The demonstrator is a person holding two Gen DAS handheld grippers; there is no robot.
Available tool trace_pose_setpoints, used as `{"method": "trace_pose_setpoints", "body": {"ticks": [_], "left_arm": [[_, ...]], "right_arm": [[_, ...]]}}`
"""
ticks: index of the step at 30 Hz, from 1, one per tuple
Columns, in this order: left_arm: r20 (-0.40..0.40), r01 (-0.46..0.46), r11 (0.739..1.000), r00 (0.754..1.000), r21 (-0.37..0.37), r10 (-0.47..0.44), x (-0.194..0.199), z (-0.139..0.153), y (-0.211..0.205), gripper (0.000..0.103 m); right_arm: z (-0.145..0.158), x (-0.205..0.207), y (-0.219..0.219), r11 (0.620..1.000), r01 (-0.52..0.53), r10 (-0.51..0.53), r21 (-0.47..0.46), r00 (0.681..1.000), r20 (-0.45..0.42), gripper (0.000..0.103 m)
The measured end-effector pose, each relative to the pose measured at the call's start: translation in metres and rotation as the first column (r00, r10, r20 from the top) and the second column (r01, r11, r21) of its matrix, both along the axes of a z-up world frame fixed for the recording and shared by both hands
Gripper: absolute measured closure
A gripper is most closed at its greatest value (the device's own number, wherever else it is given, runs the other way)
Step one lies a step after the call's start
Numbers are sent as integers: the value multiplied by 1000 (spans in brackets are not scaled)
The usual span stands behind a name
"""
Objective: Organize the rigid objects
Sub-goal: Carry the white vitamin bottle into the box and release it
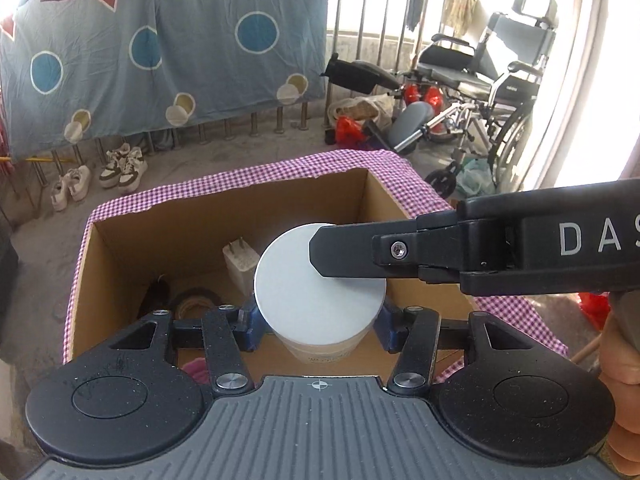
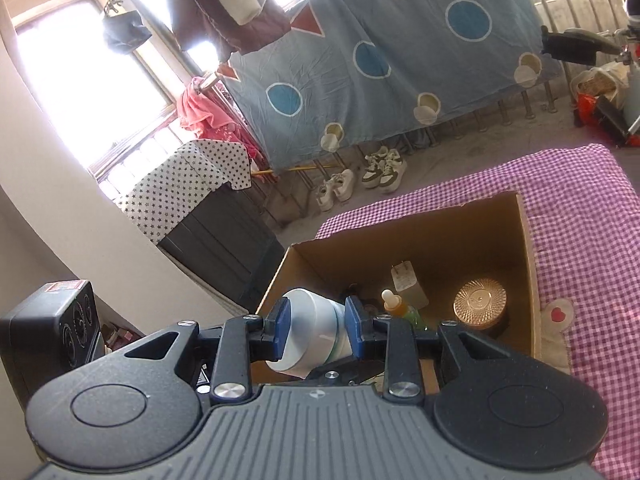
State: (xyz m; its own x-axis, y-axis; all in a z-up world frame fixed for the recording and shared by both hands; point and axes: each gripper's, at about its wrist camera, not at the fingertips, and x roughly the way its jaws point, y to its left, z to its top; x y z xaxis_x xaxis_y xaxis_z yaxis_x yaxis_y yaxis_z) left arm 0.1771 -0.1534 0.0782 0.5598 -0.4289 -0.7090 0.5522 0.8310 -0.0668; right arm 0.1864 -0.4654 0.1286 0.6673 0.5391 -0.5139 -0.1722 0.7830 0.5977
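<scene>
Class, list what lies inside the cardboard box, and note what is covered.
Inside the cardboard box: a white charger plug, a dropper bottle and a gold-lidded jar. The white jar in the right claw covers the near floor.

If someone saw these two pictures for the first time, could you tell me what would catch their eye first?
Probably the white-lidded jar, clamped between the blue pads of both the left gripper and the right gripper above the open cardboard box. Next, the box on its pink checked cloth, holding a white plug, a dropper bottle and a gold ribbed lid. Behind hangs a blue sheet with circles.
</scene>
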Motion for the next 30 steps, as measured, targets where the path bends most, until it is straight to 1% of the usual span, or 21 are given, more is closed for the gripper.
{"method": "trace_pose_setpoints", "body": {"ticks": [4,7,11,14,18,19,20,21,23,27,28,29,30], "left_arm": [[-67,10,999,998,43,-7,14,-26,-10,50],[-113,10,998,994,64,-3,21,-40,-14,50],[-137,18,995,991,102,-4,27,-47,-19,50],[-152,16,992,988,126,3,32,-49,-24,50],[-140,30,992,990,124,-12,31,-48,-26,48],[-138,32,992,990,120,-15,30,-48,-26,45],[-132,33,993,991,112,-18,28,-46,-25,39],[-121,32,994,992,103,-19,27,-44,-25,37],[-92,32,996,995,84,-25,21,-38,-22,27],[-31,15,998,999,54,-14,7,-19,-14,19],[-18,9,999,1000,51,-8,2,-14,-11,17],[5,0,999,1000,38,0,-5,-6,-6,14],[27,-9,1000,1000,19,8,-11,2,2,12]], "right_arm": [[-38,20,-12,1000,1,0,9,996,-84,70],[-57,30,-16,1000,0,1,9,992,-124,70],[-69,38,-18,1000,-10,10,2,989,-151,70],[-73,40,-17,1000,-1,-2,-24,989,-149,70],[-71,40,-20,999,10,-16,-45,991,-133,70],[-70,38,-20,998,14,-21,-53,992,-126,70],[-68,37,-22,998,18,-25,-61,992,-120,70],[-65,35,-22,997,23,-31,-68,993,-113,70],[-59,30,-23,997,37,-44,-72,995,-95,70],[-38,14,-27,995,68,-71,-73,997,-40,69],[-31,8,-28,994,78,-79,-72,997,-21,68],[-25,2,-28,994,88,-88,-71,996,-3,60],[-16,-7,-29,992,104,-102,-72,994,26,49]]}}
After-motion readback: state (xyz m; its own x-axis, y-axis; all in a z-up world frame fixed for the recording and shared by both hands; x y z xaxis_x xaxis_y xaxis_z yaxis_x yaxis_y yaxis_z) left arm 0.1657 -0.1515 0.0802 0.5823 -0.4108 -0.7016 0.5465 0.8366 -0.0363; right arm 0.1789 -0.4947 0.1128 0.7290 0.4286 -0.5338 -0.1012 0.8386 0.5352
